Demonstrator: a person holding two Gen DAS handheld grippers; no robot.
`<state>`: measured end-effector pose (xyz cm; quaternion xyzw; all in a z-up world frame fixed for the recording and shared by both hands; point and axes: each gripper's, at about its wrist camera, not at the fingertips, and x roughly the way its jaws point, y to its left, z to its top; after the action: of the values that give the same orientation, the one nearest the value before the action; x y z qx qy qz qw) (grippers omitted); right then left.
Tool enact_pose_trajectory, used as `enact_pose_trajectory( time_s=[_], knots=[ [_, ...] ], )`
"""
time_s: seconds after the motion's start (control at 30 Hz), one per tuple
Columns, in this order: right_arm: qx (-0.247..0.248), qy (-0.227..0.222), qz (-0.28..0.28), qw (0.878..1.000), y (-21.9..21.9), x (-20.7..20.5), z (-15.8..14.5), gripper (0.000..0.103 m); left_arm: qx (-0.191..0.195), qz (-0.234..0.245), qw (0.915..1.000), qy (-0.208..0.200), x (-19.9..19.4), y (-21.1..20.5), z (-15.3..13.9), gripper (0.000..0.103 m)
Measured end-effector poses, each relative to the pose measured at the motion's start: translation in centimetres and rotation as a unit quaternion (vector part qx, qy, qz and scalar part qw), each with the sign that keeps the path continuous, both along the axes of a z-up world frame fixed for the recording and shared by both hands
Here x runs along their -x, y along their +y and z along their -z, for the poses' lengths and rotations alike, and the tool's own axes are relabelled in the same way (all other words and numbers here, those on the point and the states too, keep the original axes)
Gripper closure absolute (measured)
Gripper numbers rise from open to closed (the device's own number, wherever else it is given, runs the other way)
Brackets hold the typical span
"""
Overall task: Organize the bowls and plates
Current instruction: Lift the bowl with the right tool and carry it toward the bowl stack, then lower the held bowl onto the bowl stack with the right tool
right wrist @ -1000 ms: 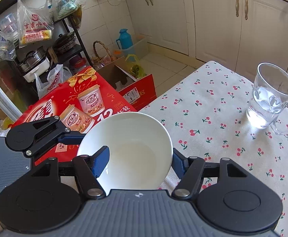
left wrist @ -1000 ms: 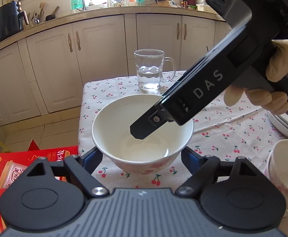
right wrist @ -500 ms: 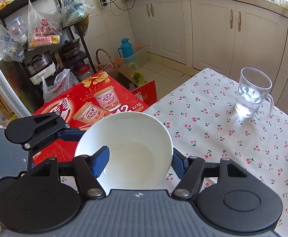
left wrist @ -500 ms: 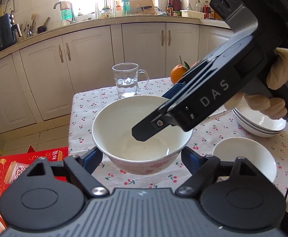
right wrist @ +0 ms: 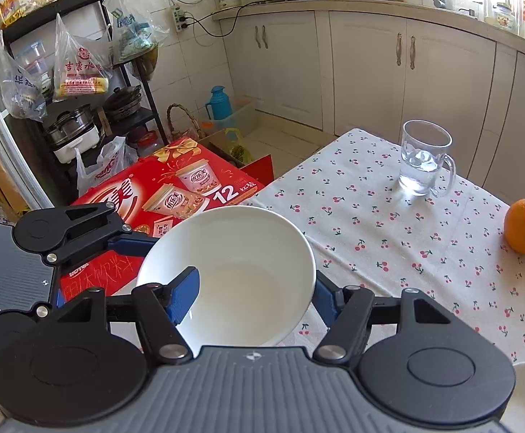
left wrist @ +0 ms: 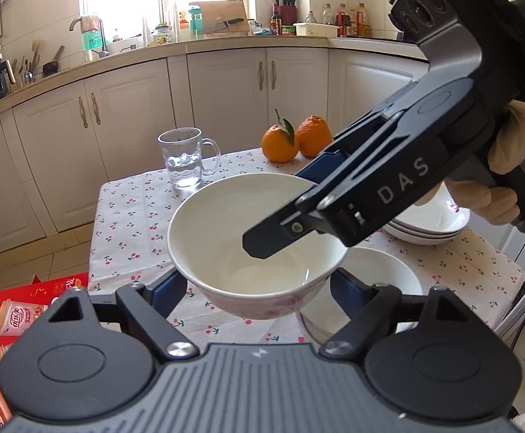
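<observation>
A white bowl (left wrist: 248,238) with a pink pattern outside is held in the air above the table. My left gripper (left wrist: 253,285) is shut on the bowl from both sides. My right gripper (right wrist: 251,288) is shut on the same bowl (right wrist: 233,274), one finger inside the rim and one outside. In the left wrist view the right gripper's fingers (left wrist: 280,231) reach in from the right. A second white bowl (left wrist: 378,278) sits on the table just below and right. A stack of white plates (left wrist: 432,223) lies behind it.
A glass mug of water (left wrist: 185,160) stands at the table's far side, also in the right wrist view (right wrist: 423,160). Two oranges (left wrist: 295,139) sit beside it. A red drinks box (right wrist: 176,187) lies on the floor left of the cherry-print tablecloth (right wrist: 388,223).
Both grippers have carried the bowl to the right and up over the table. The second bowl, the plates and the oranges have come into view.
</observation>
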<state>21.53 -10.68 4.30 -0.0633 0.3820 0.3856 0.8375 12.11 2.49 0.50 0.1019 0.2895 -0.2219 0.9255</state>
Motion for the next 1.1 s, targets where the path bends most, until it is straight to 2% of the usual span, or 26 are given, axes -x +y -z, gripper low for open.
enact_pose_trajectory(
  time_s=[0.5, 1.1],
  knots=[
    [0.004, 0.002, 0.041, 0.999, -5.2, 4.1, 0.9, 0.031, 0.013, 0.037, 0.999, 0.021, 2.0, -4.0, 1.2, 0.017],
    [0.002, 0.021, 0.054, 0.998, -6.4, 4.9, 2.9, 0.031, 0.028, 0.042, 0.9976, 0.048, 2.2, -4.6, 2.6, 0.017]
  ],
)
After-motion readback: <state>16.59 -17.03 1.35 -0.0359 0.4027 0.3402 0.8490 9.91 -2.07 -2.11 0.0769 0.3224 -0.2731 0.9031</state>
